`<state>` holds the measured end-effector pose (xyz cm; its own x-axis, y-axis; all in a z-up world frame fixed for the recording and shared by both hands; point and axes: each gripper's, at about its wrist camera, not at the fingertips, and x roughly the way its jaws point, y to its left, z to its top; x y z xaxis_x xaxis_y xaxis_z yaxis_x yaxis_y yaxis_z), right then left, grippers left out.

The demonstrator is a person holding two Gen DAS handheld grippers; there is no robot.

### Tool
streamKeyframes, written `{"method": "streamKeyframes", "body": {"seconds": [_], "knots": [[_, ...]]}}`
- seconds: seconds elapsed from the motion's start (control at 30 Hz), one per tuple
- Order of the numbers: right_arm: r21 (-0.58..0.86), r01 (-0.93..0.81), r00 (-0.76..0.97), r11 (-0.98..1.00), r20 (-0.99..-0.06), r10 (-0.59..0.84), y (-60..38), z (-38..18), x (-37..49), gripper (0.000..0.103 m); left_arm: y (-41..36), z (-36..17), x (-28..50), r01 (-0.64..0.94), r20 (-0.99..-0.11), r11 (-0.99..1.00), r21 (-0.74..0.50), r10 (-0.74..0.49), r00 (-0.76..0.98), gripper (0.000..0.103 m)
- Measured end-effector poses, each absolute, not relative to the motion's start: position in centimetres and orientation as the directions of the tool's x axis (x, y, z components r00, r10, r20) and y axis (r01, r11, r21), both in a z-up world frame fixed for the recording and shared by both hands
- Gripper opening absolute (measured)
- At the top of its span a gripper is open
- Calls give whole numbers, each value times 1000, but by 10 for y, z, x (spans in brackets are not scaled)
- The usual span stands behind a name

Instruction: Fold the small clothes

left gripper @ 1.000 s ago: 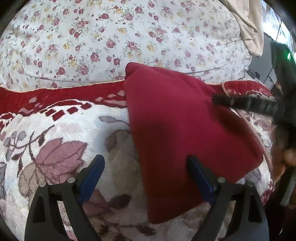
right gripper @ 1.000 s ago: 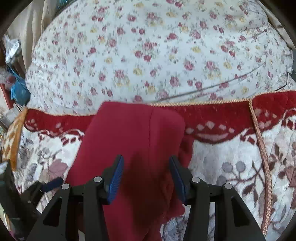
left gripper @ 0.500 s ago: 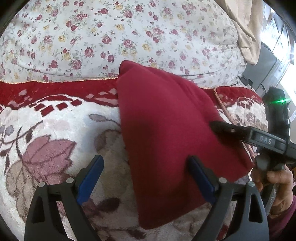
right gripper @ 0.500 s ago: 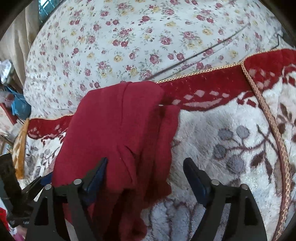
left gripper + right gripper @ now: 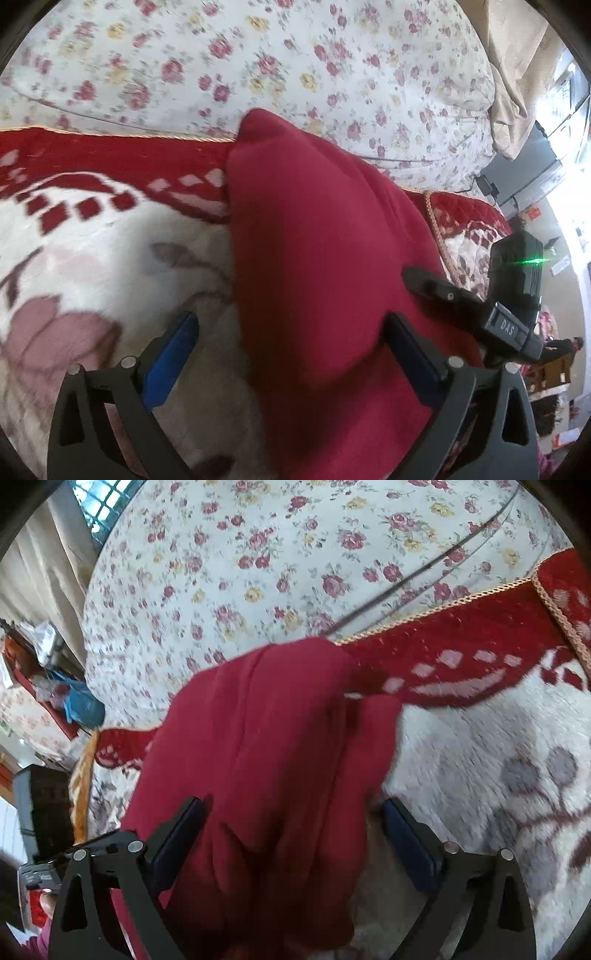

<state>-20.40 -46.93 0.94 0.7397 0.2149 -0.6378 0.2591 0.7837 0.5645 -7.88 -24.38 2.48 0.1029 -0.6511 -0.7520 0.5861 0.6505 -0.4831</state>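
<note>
I see the folded red garment [image 5: 325,266] lying on the plush red-and-white blanket [image 5: 92,251], in front of the floral quilt [image 5: 258,62]. My left tool [image 5: 288,354] is spread wide, one finger under the cloth's edge. My right tool [image 5: 291,834] is also spread, straddling the garment [image 5: 266,760].

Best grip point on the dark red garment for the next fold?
Likely the near corner of the dark red fleece garment, approached low from the near side by the open left gripper. It lies flat on the plush floral blanket, and that corner already sits between the fingers.
</note>
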Motion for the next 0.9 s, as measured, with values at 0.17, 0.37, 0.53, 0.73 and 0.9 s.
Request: {"method": "streamKeyframes", "body": {"seconds": [0.17, 0.37, 0.53, 0.73, 0.9], "knots": [[563, 244, 759, 790, -617, 206, -462, 16, -207, 58, -256, 22, -86, 621, -739, 607, -497, -671, 64, 77], [603, 185, 761, 776, -588, 275, -440, 42, -219, 47, -233, 49, -107, 643, -737, 597, -480, -672, 74, 64], [644, 147, 712, 751, -596, 372, -399, 54, -241, 51, -178, 78, -142, 660, -739, 600, -453, -667, 100, 64], [486, 205, 639, 849, -724, 261, -353, 51, -275, 68, -132, 52, -174, 604, -818, 710, -362, -553, 161, 65], [421, 186, 688, 888, -701, 189, -342, 87, -313, 68, -112, 63, -189, 575, -793, 745, -339, -555, 252, 81]]}}
